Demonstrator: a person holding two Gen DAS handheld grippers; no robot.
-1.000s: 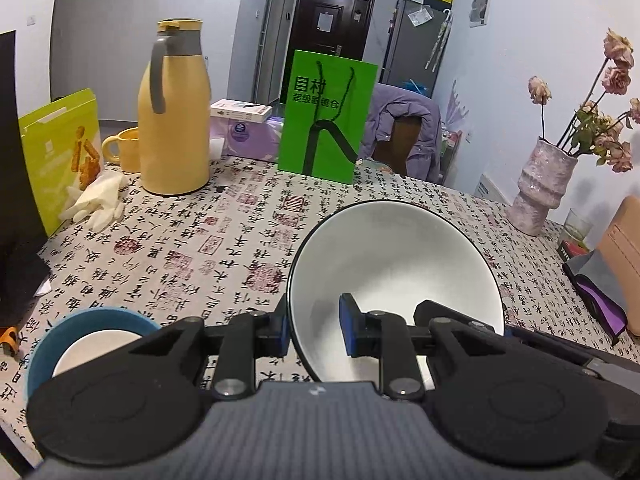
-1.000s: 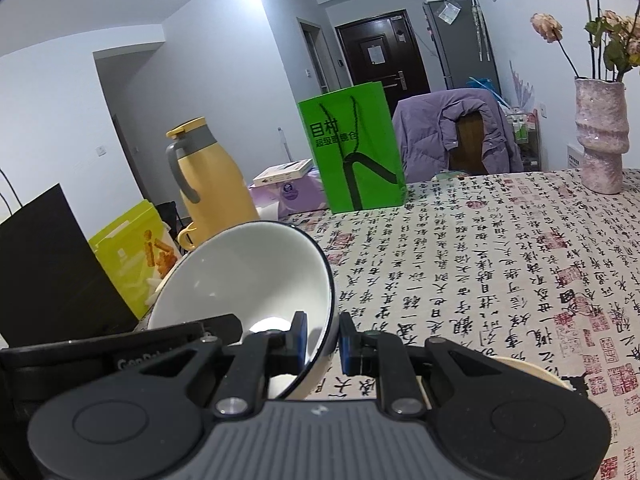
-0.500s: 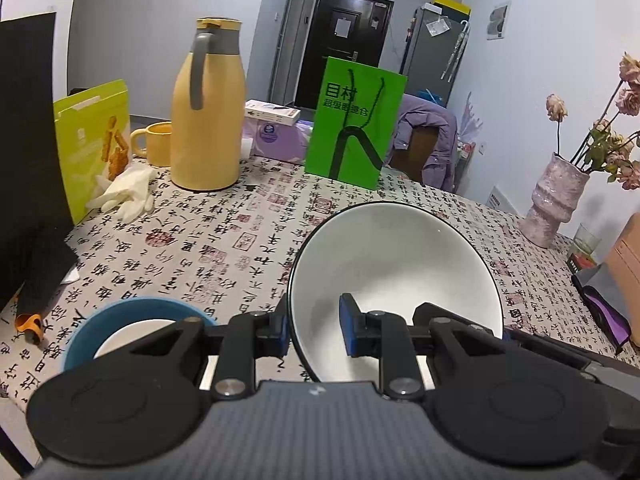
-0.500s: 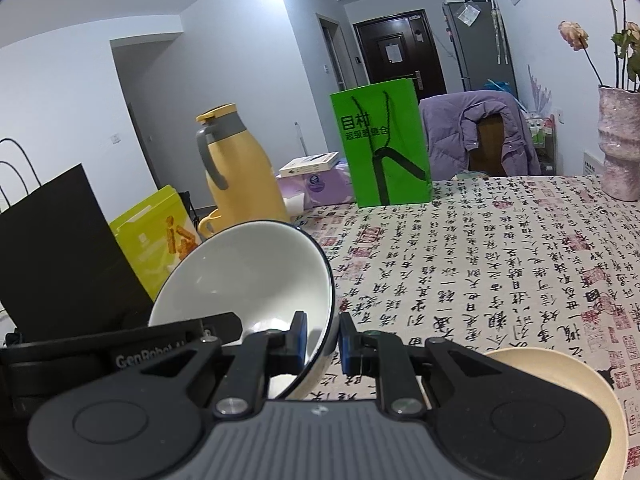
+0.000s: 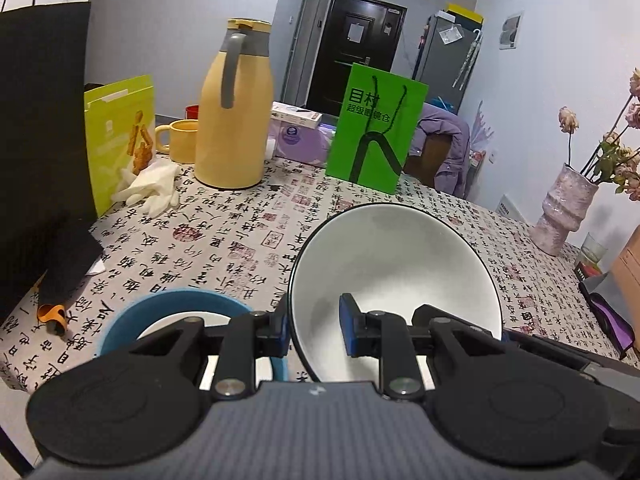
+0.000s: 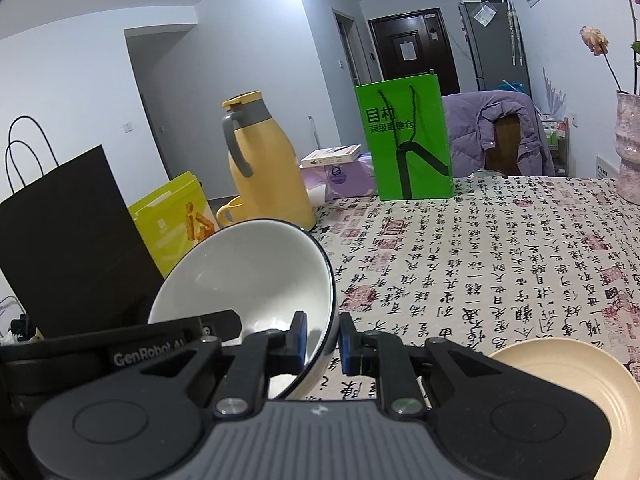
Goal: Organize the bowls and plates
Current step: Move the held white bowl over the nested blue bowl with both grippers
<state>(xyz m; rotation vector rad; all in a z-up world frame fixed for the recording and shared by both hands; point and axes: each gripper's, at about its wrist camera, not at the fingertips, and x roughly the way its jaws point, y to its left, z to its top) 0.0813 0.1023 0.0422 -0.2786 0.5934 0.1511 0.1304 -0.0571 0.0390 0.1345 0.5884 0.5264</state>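
I've got the white bowl (image 5: pixel 394 276) pinched by its rim in both the left gripper (image 5: pixel 314 326) and right gripper (image 6: pixel 323 342), off the table. Blue bowl (image 5: pixel 120 320) and cream plate (image 6: pixel 560 376) sit apart; I reckon nothing's stacked yet.

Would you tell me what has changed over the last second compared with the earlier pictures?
Both grippers carried the white bowl sideways over the table: the blue bowl and cream plate have come further into view. The left gripper and right gripper stayed clamped on its rim.
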